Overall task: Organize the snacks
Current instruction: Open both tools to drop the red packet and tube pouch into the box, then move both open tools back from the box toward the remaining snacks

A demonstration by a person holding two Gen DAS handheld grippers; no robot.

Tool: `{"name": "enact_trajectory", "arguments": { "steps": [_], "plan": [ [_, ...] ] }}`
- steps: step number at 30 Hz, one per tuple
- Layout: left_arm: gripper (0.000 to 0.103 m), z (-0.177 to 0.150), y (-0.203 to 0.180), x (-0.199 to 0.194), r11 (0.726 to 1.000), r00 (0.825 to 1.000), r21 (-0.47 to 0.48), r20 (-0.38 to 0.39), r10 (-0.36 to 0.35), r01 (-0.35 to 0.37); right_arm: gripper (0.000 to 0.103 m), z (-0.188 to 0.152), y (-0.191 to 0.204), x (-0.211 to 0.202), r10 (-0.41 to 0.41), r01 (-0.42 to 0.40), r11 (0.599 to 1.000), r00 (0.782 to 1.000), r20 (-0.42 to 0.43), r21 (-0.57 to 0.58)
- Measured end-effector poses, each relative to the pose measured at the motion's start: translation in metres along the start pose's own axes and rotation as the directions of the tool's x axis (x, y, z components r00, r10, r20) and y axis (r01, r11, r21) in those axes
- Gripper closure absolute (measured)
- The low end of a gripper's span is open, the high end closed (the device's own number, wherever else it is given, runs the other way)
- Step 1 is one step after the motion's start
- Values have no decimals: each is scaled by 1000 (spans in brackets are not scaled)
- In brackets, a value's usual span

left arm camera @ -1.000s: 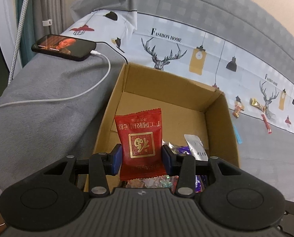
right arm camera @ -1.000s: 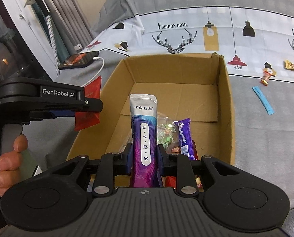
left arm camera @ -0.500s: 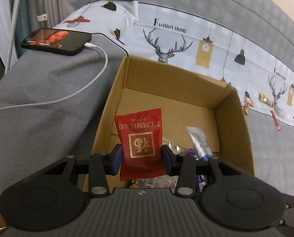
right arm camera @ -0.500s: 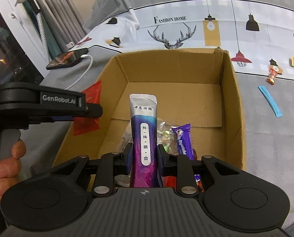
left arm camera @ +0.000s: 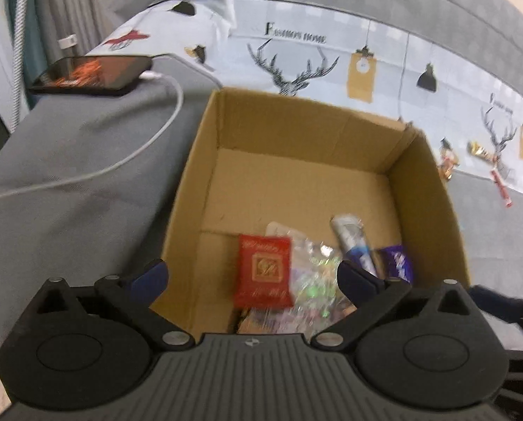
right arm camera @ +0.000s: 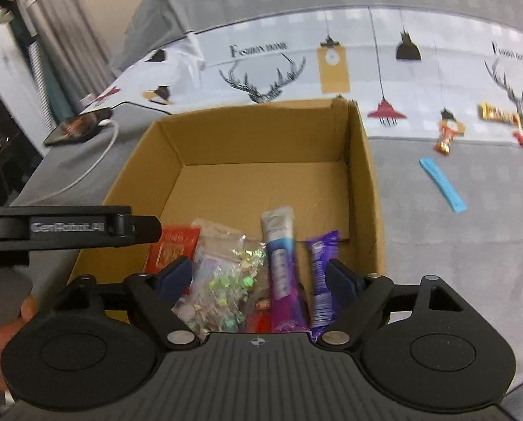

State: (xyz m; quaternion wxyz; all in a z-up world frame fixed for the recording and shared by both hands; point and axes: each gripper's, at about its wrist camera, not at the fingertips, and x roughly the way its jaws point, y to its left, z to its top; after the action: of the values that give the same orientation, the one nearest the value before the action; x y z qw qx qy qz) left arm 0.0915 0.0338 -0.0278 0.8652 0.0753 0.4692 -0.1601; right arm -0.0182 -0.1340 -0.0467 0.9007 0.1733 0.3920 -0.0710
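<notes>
the left gripper (left arm camera: 251, 277) hangs over the near end of the cardboard box (left arm camera: 296, 122), its jaws just sprung wide apart with nothing pressed between them; the red packet (left arm camera: 264, 271) lies loose below on the heap of snacks in the box; the right gripper (right arm camera: 259, 277) is alike, its jaws just parted, and the purple-and-silver sachet (right arm camera: 282, 266) lies free between its fingers without either pad touching it, beside the purple bar (right arm camera: 323, 273) and the shiny clear bag (right arm camera: 223, 280); both pictures are blurred, so whether the dropped packets have settled i cannot tell.

the risks from here, as i judge them: the heap sits crowded against the near wall, so a packet could slide off it or catch on a finger as the grippers lift away, and be dragged over the rim; the two tools are close together above the same corner, so they may knock each other; several snacks lie well apart on the bedspread (right arm camera: 419, 182), the blue strip (right arm camera: 442, 186), an orange-wrapped candy (right arm camera: 447, 137) and others; reaching for them across the soft cover could nudge the light box.
</notes>
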Motion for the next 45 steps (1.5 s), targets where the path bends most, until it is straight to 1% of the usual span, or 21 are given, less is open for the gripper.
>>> {"name": "enact_trajectory", "arguments": {
  "steps": [4, 7, 11, 14, 17, 19, 21, 22, 25, 29, 32, 34, 38, 45],
  "plan": [
    [0, -21, 4, -14, 1000, 999, -19, -44, 0, -1, 14, -13, -1, -27, -8, 8, 999, 1000, 14, -35],
    [0, -37, 4, -34, 1000, 999, -17, -40, 4, -5, 12, -25, 2, -50, -2, 3, 999, 1000, 17, -35],
    [0, -54, 0, -66, 999, 999, -12, -6, -37, 37, 8, -40, 13, -82, -8, 10, 999, 999, 45, -37],
    [0, -64, -3, -92, 998, 997, -11, 56, -60, 61, 6, -49, 21, -107, -13, 17, 998, 997, 79, -56],
    [0, -71, -4, -113, 997, 992, -35, 114, -60, 64, 4, -57, 30, -132, -27, 37, 996, 993, 115, -86],
    [0, -74, -3, -125, 997, 991, -60, 125, -49, 57, 1, -64, 39, -149, -26, 43, 992, 990, 141, -119],
    [0, -77, 0, -135, 994, 988, -80, 142, -67, 79, 0, -70, 46, -166, -6, 34, 987, 984, 179, -158],
    [0, -78, 0, -138, 994, 988, -82, 144, -63, 75, 0, -74, 48, -174, 1, 35, 984, 979, 202, -173],
    [0, -77, 3, -152, 996, 986, -71, 162, -47, 59, 0, -74, 54, -184, 4, 41, 979, 974, 225, -199],
    [0, -83, 2, -169, 997, 978, -67, 207, -34, 49, 0, -82, 58, -197, 25, 29, 979, 966, 259, -203],
    [0, -90, -4, -176, 995, 977, -65, 205, -61, 76, 0, -85, 53, -203, 17, 32, 982, 966, 257, -185],
    [0, -93, -9, -180, 995, 976, -48, 202, -76, 88, 0, -86, 50, -210, 6, 44, 984, 961, 276, -173],
    [0, -97, -20, -190, 996, 970, -6, 227, -82, 86, 0, -93, 47, -226, 1, 58, 983, 947, 321, -173],
    [0, -106, -31, -209, 996, 962, 22, 258, -92, 89, 0, -104, 37, -242, -9, 61, 989, 933, 359, -133]
  ]
}}
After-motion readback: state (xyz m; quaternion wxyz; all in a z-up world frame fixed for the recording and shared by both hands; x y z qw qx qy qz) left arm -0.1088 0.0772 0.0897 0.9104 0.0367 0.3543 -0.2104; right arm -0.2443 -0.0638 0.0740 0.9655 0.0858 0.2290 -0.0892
